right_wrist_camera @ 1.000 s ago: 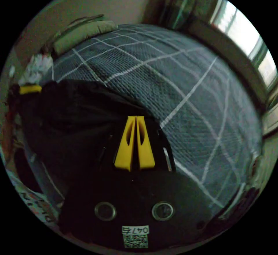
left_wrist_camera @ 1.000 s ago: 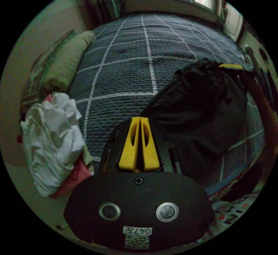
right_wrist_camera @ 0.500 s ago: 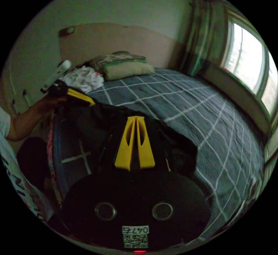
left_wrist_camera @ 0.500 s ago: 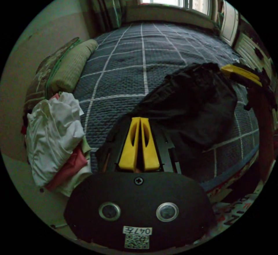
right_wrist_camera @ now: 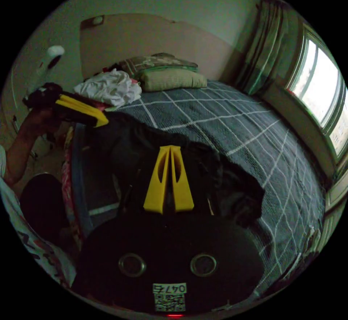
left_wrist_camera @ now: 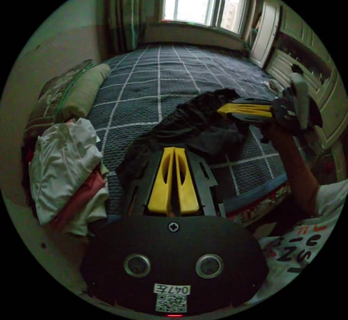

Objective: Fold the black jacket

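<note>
The black jacket (left_wrist_camera: 203,127) is bunched and strung between my two grippers over the near part of the bed. In the left gripper view my left gripper (left_wrist_camera: 174,148) has its yellow jaws together on the jacket's edge. My right gripper (left_wrist_camera: 219,109), held in a hand, points leftward into the cloth with its jaws together. In the right gripper view my right gripper (right_wrist_camera: 170,147) is shut on the dark jacket (right_wrist_camera: 224,185). The left gripper (right_wrist_camera: 105,121) grips the far corner at the left.
The bed has a grey cover with white checks (left_wrist_camera: 159,69). A pile of white and red clothes (left_wrist_camera: 61,167) and a green pillow (left_wrist_camera: 81,91) lie at its head. A window (left_wrist_camera: 199,0) stands beyond, with cabinets (left_wrist_camera: 301,62) at the right. The person's sleeve (left_wrist_camera: 308,233) is nearby.
Both cameras have tilted up and drawn back. The jacket, earlier hanging broad between the grippers, now looks lower and more gathered, and the right gripper has turned sideways.
</note>
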`<act>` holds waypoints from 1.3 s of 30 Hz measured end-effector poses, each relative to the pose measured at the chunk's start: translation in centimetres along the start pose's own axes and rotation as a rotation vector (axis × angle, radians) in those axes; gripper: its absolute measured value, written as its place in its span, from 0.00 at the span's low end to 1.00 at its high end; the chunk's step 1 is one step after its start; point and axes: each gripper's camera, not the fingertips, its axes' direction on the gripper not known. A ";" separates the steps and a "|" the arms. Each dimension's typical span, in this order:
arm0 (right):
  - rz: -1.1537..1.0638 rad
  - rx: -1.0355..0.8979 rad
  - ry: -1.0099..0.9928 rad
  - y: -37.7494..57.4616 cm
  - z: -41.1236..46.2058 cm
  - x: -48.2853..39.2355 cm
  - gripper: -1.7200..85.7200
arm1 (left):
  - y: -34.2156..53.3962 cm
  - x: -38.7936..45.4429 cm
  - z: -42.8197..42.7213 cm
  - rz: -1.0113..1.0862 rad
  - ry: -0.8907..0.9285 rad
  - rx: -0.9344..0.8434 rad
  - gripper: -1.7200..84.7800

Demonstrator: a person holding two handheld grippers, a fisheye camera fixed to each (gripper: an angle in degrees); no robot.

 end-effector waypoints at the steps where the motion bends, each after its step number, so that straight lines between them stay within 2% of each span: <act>1: 0.003 -0.030 0.005 1.0 0.0 -1.4 0.01 | -0.3 0.9 1.0 0.025 -0.042 -0.039 0.01; 4: 0.004 -0.161 -0.021 3.2 2.5 -4.3 0.01 | -0.7 1.5 4.0 0.018 -0.098 -0.178 0.01; 6: 0.011 -0.154 -0.009 3.8 3.0 -5.4 0.01 | -1.3 1.8 3.3 0.013 -0.064 -0.130 0.01; 8: 0.012 -0.138 0.033 3.3 1.8 -6.3 0.01 | -3.0 2.8 1.1 0.068 0.044 0.016 0.01; 11: 0.023 -0.010 0.072 3.0 -0.8 -8.1 0.01 | -5.8 3.6 1.9 0.138 0.209 0.038 0.01; 12: 0.009 -0.002 0.048 2.8 -1.0 -9.0 0.01 | -6.2 3.7 2.5 0.138 0.190 0.030 0.01; 14: -0.026 -0.043 0.032 2.8 0.0 -10.5 0.01 | -6.7 3.1 6.3 0.095 -0.003 -0.049 0.01; 16: -0.053 -0.159 -0.001 3.3 2.7 -12.0 0.01 | -5.7 2.4 9.1 0.059 -0.002 -0.115 0.01; 17: -0.055 -0.151 -0.003 3.2 2.5 -12.2 0.01 | -4.7 1.9 9.1 0.031 0.036 -0.069 0.01; 23: 0.015 0.000 0.170 1.0 -2.1 -8.0 0.01 | -0.7 1.1 0.9 0.006 -0.046 0.040 0.01; 27: 0.113 -0.177 0.236 0.3 1.0 -2.1 0.01 | 3.3 1.1 -0.7 0.014 -0.100 -0.005 0.01; 31: 0.172 -0.397 0.139 1.9 6.5 -0.2 0.01 | 6.3 -0.7 3.8 -0.054 -0.160 -0.160 0.01; 34: 0.198 -0.293 0.156 1.5 3.9 -1.5 0.02 | 7.2 -1.4 1.7 -0.109 -0.124 -0.076 0.01; 37: 0.160 -0.110 0.129 1.5 -1.6 -5.1 0.01 | 8.6 -0.3 -2.7 -0.068 -0.138 0.085 0.01; 39: 0.114 -0.086 0.127 2.1 -3.4 -7.9 0.01 | 9.5 0.4 -3.2 -0.028 -0.088 0.104 0.01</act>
